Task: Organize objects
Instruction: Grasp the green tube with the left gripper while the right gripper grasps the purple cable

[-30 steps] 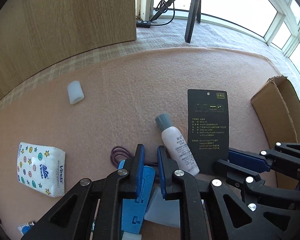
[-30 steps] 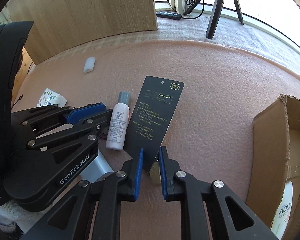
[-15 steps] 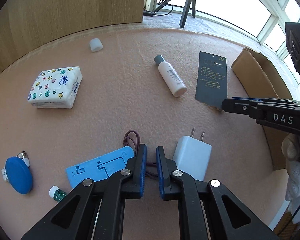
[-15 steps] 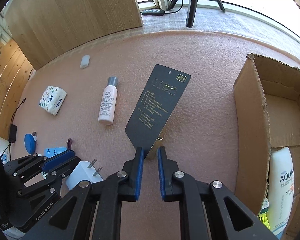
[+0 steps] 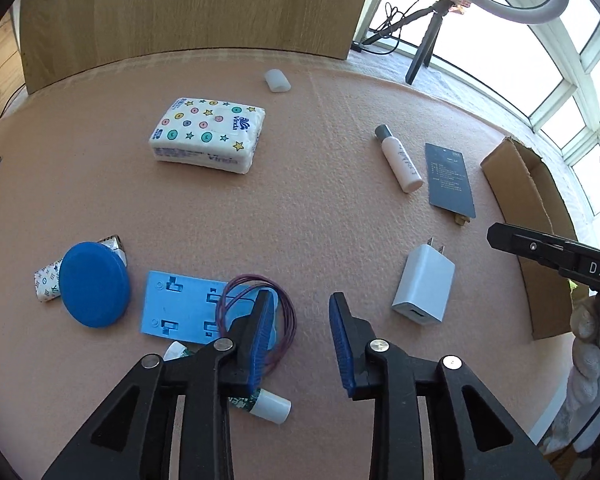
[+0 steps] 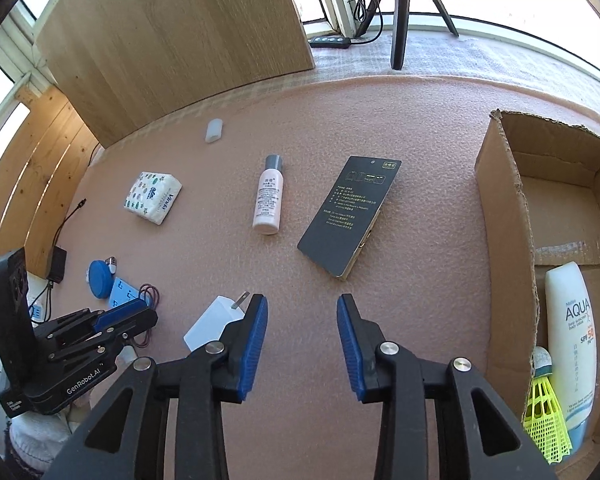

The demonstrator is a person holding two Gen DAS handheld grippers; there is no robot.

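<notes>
The black card (image 6: 350,216) lies flat on the pink worktop (image 6: 420,128), just beside the white bottle (image 6: 269,196) and near the open cardboard box (image 6: 500,208). Inside the box lie a sunscreen tube (image 6: 570,320) and a yellow shuttlecock (image 6: 546,412). The white charger (image 5: 423,286) lies on the worktop between the two grippers. The right gripper (image 6: 302,344) hovers over bare worktop short of the card, its jaws opening with nothing between them. The left gripper (image 5: 300,340) hovers beside a purple cord loop (image 5: 256,308) and a blue plate (image 5: 184,312), jaws likewise opening and empty. Further left lie a blue disc (image 5: 94,284) and a tissue pack (image 5: 208,134).
</notes>
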